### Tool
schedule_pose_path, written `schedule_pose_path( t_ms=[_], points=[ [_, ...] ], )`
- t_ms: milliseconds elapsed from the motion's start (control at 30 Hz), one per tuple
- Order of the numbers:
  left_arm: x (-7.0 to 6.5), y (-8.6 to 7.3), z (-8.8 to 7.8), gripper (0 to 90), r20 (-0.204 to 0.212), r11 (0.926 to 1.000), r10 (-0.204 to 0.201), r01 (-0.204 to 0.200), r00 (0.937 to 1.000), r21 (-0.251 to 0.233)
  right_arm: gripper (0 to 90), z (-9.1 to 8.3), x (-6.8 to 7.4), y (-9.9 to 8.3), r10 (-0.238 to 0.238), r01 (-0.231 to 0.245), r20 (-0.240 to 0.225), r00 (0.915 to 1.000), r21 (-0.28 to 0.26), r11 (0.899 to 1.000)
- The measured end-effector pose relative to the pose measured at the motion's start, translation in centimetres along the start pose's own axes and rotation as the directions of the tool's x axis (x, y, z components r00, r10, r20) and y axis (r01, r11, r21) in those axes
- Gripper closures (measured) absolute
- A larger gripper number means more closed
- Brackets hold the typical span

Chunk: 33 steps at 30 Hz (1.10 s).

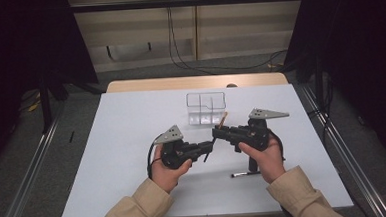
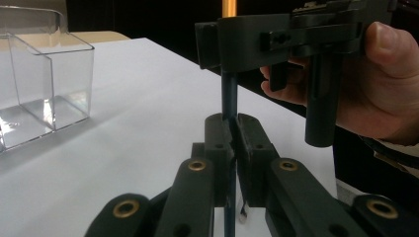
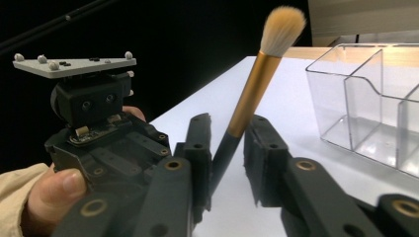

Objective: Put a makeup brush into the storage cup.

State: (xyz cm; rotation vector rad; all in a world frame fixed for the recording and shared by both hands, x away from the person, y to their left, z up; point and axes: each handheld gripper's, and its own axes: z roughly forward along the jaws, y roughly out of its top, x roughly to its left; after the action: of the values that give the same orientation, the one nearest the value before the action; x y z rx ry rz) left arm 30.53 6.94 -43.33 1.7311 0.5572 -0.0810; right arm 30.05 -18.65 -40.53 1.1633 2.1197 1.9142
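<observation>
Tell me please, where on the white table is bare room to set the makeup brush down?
Free: the white table left of the left gripper, and its right side beyond the clear organizer. Crowded: the middle, where both grippers meet on the makeup brush, and near the small brush.

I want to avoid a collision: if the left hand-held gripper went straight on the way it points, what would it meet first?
Probably the right hand-held gripper, just ahead; both close around the makeup brush, though depth is unclear.

We see a white table (image 1: 133,156) with a wooden far edge; on it stands a clear plastic compartmented organizer (image 1: 206,108) near the far middle, and a small dark-handled brush (image 1: 244,174) lies toward our near right side
</observation>
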Motion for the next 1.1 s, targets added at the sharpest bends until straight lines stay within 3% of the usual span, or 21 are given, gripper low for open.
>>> schedule_pose_path(
  t_ms=[167,200,233,300,533,567,767,967,1100],
  points=[
    [-0.03,-0.08,0.17,84.5,0.003,0.9999,0.008,-0.008,1.0,0.007,82.6,0.07,-0.08,-0.16,0.028,-0.029,-0.032,0.9991,-0.007,1.0],
    [-0.09,-0.09,0.25,90.0,0.011,1.0,0.003,-0.003,0.9999,0.007,84.2,0.13,0.17,-0.11,0.005,-0.005,-0.036,0.9993,-0.007,1.0],
    [-0.1,-0.06,0.21,89.8,0.009,1.0,0.006,-0.006,0.9999,0.006,84.3,0.12,0.31,-0.04,-0.013,0.013,-0.029,0.9995,-0.008,1.0],
    [-0.04,0.03,0.16,80.9,0.017,0.9997,0.021,-0.021,0.9996,-0.01,84.3,0.04,0.35,0.11,-0.015,0.014,-0.039,0.9991,-0.01,1.0],
    [0.18,0.1,-0.21,68.6,0.03,0.999,0.007,-0.006,0.9995,-0.044,84.3,-0.38,0.29,0.39,-0.047,0.047,-0.028,0.9985,-0.03,0.998],
    [0.21,0.07,-0.23,62.2,0.02,0.9987,0.012,-0.011,0.9997,-0.049,84.3,-0.4,0.3,0.41,-0.052,0.051,-0.028,0.9982,-0.032,0.998],
    [0.49,-0.03,-0.37,49.4,0.006,0.9984,0.014,-0.014,0.9999,-0.056,84.2,-0.51,0.38,0.39,-0.076,0.075,-0.029,0.9967,-0.031,0.997],
    [0.63,0.01,-0.41,25.2,-0.009,0.996,0.049,-0.049,0.9988,-0.074,84.2,-0.7,0.41,0.35,-0.096,0.095,-0.028,0.995,-0.036,0.995],
    [0.76,-0.05,-0.6,20.2,-0.012,0.9962,0.05,-0.051,0.9987,-0.071,84.2,-0.68,0.47,0.29,-0.114,0.113,-0.026,0.9932,-0.037,0.993]
  ],
)
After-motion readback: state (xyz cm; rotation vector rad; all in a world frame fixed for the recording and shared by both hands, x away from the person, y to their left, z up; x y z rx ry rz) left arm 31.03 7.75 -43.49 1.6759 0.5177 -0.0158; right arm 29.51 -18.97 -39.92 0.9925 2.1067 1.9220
